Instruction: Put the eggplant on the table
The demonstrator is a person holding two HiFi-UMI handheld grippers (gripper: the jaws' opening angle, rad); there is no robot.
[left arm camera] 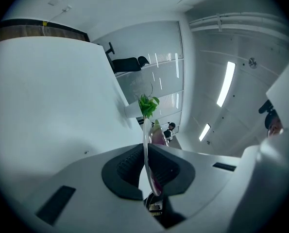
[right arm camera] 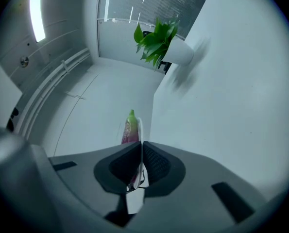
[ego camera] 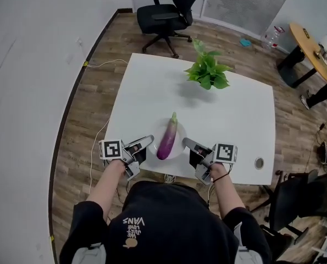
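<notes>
Nearest us, low in the frame, our left gripper (ego camera: 146, 141) and right gripper (ego camera: 187, 143) each clamp the rim of a plate (ego camera: 177, 142) at the table's (ego camera: 147, 87) near edge. On it, lower centre, lies the eggplant (ego camera: 167, 139), stem toward the plant (ego camera: 207, 71).

Leafy plant (ego camera: 207, 73); black office chair (ego camera: 166, 12) behind; perhaps a bottle (ego camera: 271, 37).
</notes>
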